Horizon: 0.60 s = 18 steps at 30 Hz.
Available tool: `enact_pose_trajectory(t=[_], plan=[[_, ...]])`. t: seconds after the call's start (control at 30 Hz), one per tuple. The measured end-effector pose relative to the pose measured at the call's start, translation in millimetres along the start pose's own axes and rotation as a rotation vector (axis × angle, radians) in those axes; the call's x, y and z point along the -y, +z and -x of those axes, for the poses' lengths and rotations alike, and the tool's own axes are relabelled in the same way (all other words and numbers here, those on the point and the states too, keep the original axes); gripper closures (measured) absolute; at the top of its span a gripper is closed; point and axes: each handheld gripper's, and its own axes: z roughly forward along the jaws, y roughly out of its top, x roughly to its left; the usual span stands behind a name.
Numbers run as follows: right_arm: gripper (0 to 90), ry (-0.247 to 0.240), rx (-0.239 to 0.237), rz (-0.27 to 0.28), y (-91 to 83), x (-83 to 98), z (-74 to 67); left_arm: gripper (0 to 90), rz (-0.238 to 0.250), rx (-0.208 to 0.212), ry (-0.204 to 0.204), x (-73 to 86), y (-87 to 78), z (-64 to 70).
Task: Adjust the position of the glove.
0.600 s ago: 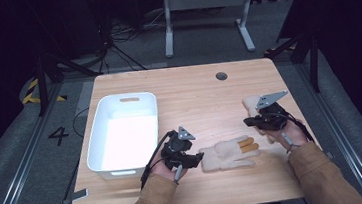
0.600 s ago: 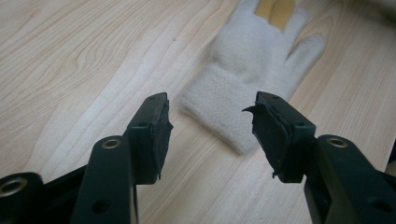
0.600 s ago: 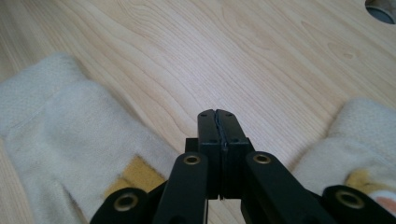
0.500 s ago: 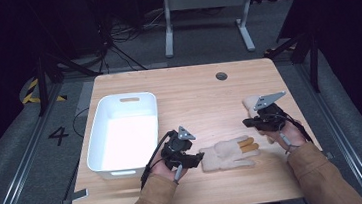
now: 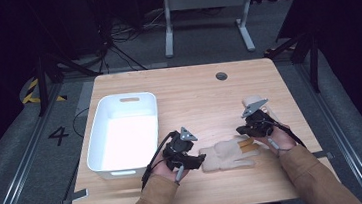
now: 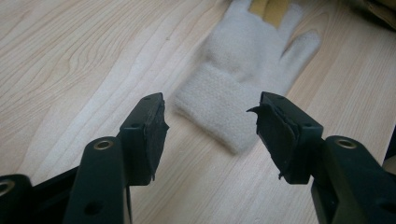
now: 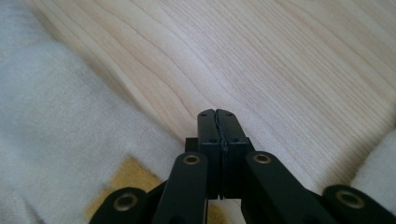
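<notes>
A cream knitted glove (image 5: pixel 227 155) with a yellow patch (image 5: pixel 247 146) at its fingers lies flat on the wooden table (image 5: pixel 193 96), near the front. My left gripper (image 5: pixel 196 161) is open at the glove's cuff. In the left gripper view the ribbed cuff of the glove (image 6: pixel 219 112) sits just ahead of and between the spread jaws of the left gripper (image 6: pixel 210 105). My right gripper (image 5: pixel 246 133) hovers over the glove's fingertips. In its own view the right gripper (image 7: pixel 216 114) is shut with nothing between the jaws, above the glove (image 7: pixel 56 130) and yellow patch (image 7: pixel 123 179).
A white plastic bin (image 5: pixel 100 140) stands left of the left gripper. A second cream item (image 5: pixel 255 98) lies just behind the right gripper. A round hole (image 5: pixel 221 75) sits near the table's far edge. Bare wood stretches across the back half.
The right gripper has shifted slightly toward the glove's fingers. The left gripper and the glove have barely moved.
</notes>
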Motion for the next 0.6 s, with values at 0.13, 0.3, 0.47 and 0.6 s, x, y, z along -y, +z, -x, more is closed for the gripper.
enact_pose_trajectory(t=[0.13,0.3,0.47,0.6], plan=[[90.0,0.004,-0.002,-0.010,2.7,2.6,1.7,42.4,-0.002,0.002,-0.002,0.4,1.0,-0.2],[90.0,0.003,-0.017,-0.023,3.2,2.4,0.5,42.1,-0.007,0.004,0.001,0.4,1.8,0.1],[90.0,0.001,-0.032,-0.038,2.8,2.7,-1.3,41.9,-0.005,0.007,0.002,-0.9,1.4,-0.7],[90.0,-0.002,-0.037,-0.039,-0.5,4.5,-3.2,41.8,-0.005,0.012,0.005,-3.1,3.3,-1.1]])
